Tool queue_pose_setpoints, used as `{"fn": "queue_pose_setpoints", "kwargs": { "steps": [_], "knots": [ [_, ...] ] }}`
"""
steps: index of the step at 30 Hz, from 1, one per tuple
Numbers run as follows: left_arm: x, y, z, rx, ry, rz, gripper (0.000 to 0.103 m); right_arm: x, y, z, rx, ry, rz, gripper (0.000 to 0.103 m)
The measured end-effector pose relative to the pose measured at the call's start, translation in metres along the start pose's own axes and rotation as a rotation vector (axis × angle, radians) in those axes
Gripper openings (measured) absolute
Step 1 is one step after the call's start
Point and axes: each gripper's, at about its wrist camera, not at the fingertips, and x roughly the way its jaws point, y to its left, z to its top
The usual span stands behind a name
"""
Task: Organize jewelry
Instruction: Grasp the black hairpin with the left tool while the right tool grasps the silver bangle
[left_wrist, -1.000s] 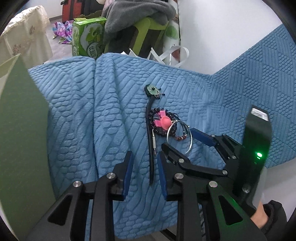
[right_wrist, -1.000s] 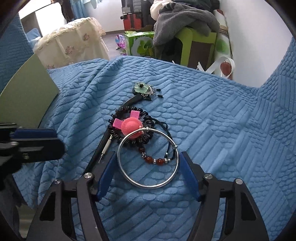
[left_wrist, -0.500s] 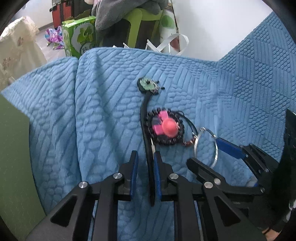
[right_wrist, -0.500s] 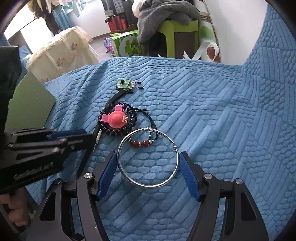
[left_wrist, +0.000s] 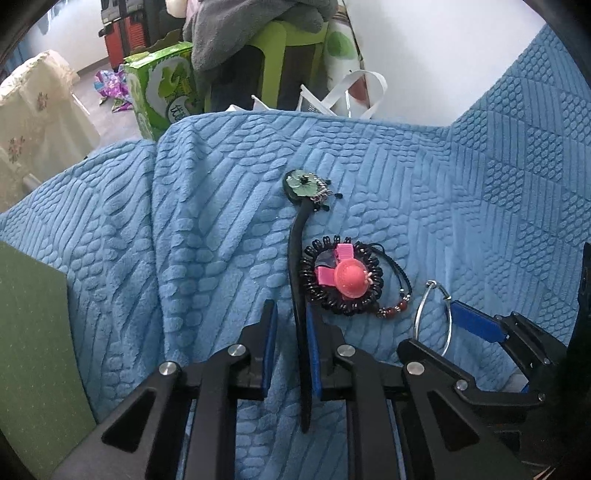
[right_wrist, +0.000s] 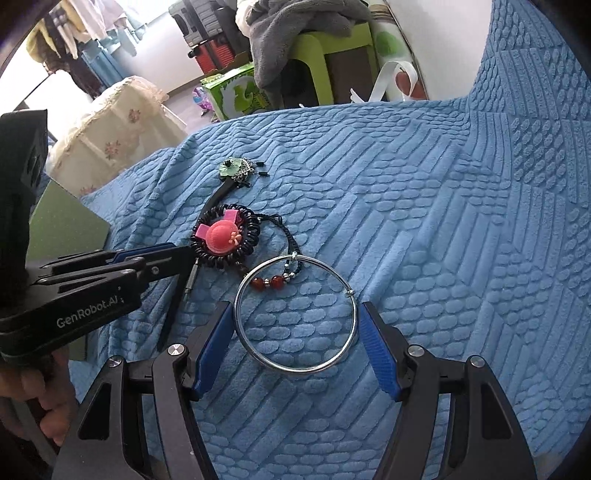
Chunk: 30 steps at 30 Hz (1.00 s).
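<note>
1. Underneath, nothing but a plush blue blanket (left_wrist: 443, 203), embossed in ribs and pebbled ovals, rumpled into a fold at left of frame.
2. At centre of the left wrist view, a long, slim, curved black hair stick (left_wrist: 295, 258), matte, topped at its far end with a flat green flower and small dangling beads.
3. Around the lower shaft of that stick, the left gripper (left_wrist: 290, 310): jaws just narrowed, stick between them and lying against the right blue pad, a gap showing on the left side, so not yet pinched.
4. Just right of the stick, a springy black coiled hair tie with a glossy pink hat ornament (left_wrist: 347, 277); touching it, a black cord bracelet with red beads (right_wrist: 266, 282).
5. At lower centre of the right wrist view, a thin polished silver bangle (right_wrist: 295, 370), clamped across its width by the right gripper (right_wrist: 295, 314), jaws spread wide to fit it.
6. At lower left of that view, a hand (right_wrist: 44, 406) on the left gripper's handle.
7. At the left edge, a flat green board (left_wrist: 33, 350); beyond the blanket, a green carton (left_wrist: 162, 85) and a grey garment (left_wrist: 251, 22) over a lime stool (left_wrist: 291, 37).
</note>
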Motion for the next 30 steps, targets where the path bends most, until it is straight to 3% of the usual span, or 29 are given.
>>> {"fn": "queue_pose_setpoints", "kwargs": {
  "steps": [10, 14, 18, 20, 22, 30],
  "knots": [
    [-0.010, 0.003, -0.019, 0.002, 0.001, 0.044, 0.014, -0.001, 0.001, 0.002, 0.000, 0.003, 0.003, 0.066],
    [-0.008, -0.005, -0.013, 0.006, -0.010, 0.017, 0.014, -0.001, 0.005, 0.001, -0.028, 0.005, -0.020, 0.066],
    [-0.004, -0.010, -0.008, 0.022, -0.023, 0.042, 0.014, 0.000, 0.006, 0.000, -0.030, 0.009, -0.029, 0.066],
    [-0.004, -0.014, -0.008, 0.039, -0.028, 0.045, 0.005, 0.000, 0.006, 0.000, -0.031, 0.011, -0.038, 0.066],
    [-0.005, -0.019, -0.009, 0.067, -0.034, 0.070, 0.004, 0.000, 0.007, 0.001, -0.035, 0.016, -0.052, 0.066],
    [-0.036, -0.012, -0.008, 0.048, -0.078, 0.019, 0.002, -0.016, 0.012, 0.004, -0.027, -0.005, -0.057, 0.066]
  ]
}}
